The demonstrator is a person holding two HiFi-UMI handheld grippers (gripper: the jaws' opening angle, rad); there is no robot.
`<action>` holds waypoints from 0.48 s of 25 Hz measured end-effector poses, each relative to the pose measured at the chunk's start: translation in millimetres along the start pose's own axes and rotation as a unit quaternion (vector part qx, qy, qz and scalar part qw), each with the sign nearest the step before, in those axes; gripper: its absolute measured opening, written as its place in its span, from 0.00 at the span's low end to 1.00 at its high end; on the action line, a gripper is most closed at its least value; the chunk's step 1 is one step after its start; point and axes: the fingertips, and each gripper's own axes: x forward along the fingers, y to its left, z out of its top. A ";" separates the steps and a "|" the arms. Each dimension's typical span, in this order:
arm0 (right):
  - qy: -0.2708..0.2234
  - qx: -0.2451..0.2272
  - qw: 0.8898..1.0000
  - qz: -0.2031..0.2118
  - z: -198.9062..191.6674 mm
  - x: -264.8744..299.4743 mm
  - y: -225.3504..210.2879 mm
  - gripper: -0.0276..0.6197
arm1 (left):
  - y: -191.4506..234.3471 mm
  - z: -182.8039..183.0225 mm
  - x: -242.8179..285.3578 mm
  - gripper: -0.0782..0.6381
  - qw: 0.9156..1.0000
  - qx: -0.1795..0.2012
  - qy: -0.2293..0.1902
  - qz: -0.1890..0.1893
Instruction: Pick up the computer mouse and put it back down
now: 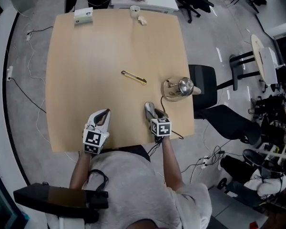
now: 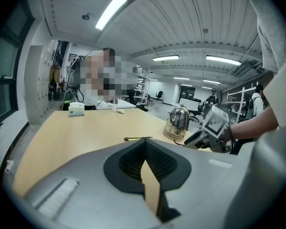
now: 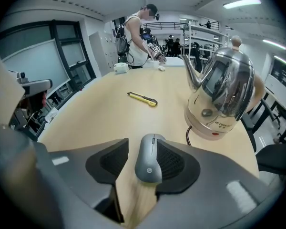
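- The left claw [image 1: 105, 113] sits at the near left of the table [image 1: 86, 56], its tips drawn together with nothing between them; its own view confirms this, showing only a sliver of bare wood behind the pads.
- The left gripper view alone shows the right claw [image 2: 202, 138] from the side, low over the table, but the mouse is hidden from it.
- A yellow cutter [image 1: 134, 77] lies mid-table, well apart from both claws.
- The mouse [image 3: 149, 163] rests on the table near the near edge, between the jaws of the right claw. That claw stands half wide: the right pad [image 3: 174, 163] is against or just beside the mouse's flank, while the left pad is clear of it with wood showing in the gap. We judge nothing is gripped yet.
- In the head view the claw's body mostly covers the mouse; only the right gripper view shows that gap.
- We expect the mouse to be light and stiff, with a smooth, rounded shell that could slip upward out of a pinch. We would take it low on both flanks at mid-body, clear of the wheel and buttons.
- A steel kettle [image 3: 224, 94] stands to the right, near the mouse but not touching it.
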 end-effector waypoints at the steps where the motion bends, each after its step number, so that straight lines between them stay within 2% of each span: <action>1: 0.009 0.002 1.000 -0.001 -3.2 5.6 -2.2 0.35 | 1.4 -0.9 0.7 0.14 1.000 -0.002 0.002 0.002; 4: 0.027 0.005 1.000 -0.006 -11.4 19.9 -9.6 0.44 | 3.8 -3.9 1.8 0.14 1.000 -0.006 0.010 0.008; 12: 0.061 0.015 0.998 -0.012 -21.7 42.7 -21.0 0.50 | 15.5 -5.1 4.8 0.14 0.999 -0.015 0.018 0.026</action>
